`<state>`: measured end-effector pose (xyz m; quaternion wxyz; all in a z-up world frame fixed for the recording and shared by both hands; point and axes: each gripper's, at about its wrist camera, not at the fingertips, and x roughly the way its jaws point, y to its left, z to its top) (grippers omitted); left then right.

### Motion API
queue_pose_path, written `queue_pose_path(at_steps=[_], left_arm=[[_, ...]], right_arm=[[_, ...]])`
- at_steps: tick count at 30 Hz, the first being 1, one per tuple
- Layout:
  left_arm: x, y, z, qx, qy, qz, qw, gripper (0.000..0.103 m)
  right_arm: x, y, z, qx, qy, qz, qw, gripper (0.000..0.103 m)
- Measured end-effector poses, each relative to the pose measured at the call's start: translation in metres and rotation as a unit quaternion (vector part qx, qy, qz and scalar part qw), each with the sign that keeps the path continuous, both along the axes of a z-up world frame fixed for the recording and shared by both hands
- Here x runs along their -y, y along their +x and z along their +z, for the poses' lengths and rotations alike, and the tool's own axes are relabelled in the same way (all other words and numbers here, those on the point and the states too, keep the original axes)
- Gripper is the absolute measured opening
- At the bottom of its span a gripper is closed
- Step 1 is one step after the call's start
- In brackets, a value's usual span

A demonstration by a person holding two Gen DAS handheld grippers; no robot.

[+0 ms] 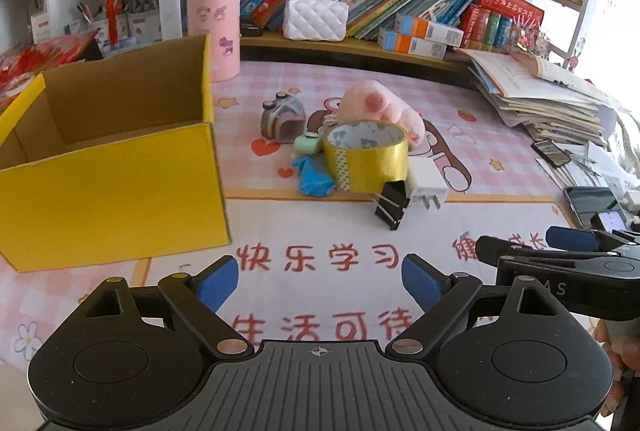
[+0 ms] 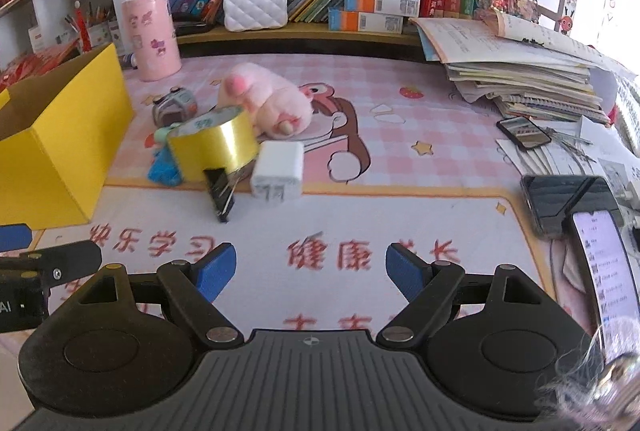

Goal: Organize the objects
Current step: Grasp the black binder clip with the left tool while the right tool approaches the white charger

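Observation:
A small heap lies mid-desk: a yellow tape roll [image 1: 366, 155] [image 2: 214, 147], a pink plush toy [image 1: 384, 107] [image 2: 268, 101], a white plug charger [image 1: 426, 183] [image 2: 278, 169], a black binder clip [image 1: 392, 205] [image 2: 220, 197], a grey camera-shaped toy [image 1: 282, 117] [image 2: 174, 107], a mint piece [image 1: 306, 143] and a blue crumpled item [image 1: 314, 177] [image 2: 164, 167]. An open yellow cardboard box [image 1: 112, 191] [image 2: 60, 135] stands to the left. My left gripper [image 1: 320, 281] hangs open near the desk's front, nothing between its fingers. My right gripper [image 2: 310, 271] is open beside it, also holding nothing.
A pink patterned mat [image 1: 360, 327] covers the desk. A pink cylinder [image 1: 216, 31] and a white quilted purse [image 1: 314, 19] stand at the back by shelved books. A stack of papers [image 2: 520, 71] and phones [image 2: 568, 199] crowd the right side.

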<state>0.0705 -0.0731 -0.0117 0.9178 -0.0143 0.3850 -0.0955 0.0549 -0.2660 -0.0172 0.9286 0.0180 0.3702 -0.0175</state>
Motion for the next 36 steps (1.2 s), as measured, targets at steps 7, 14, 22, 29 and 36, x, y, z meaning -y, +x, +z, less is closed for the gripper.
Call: queue_pose_path(at_steps=[7, 14, 22, 29, 36], left_arm=[[0.026, 0.01, -0.003, -0.004, 0.012, -0.007, 0.9999, 0.089], [0.053, 0.027, -0.012, -0.011, 0.024, -0.015, 0.9995, 0.072], [0.071, 0.059, -0.025, -0.014, 0.027, -0.01, 0.9995, 0.066], [0.092, 0.085, -0.04, -0.02, 0.055, -0.015, 0.9982, 0.052], [0.102, 0.102, -0.054, -0.031, 0.076, 0.002, 0.9966, 0.039]], right_arm=[[0.018, 0.016, -0.001, 0.01, 0.005, 0.019, 1.0, 0.079], [0.04, 0.028, -0.003, 0.018, 0.015, 0.013, 1.0, 0.079], [0.061, 0.033, -0.002, 0.027, 0.03, -0.001, 0.999, 0.079], [0.069, 0.036, -0.002, 0.03, 0.031, 0.002, 0.999, 0.079], [0.075, 0.038, -0.007, 0.023, 0.036, 0.011, 0.999, 0.079]])
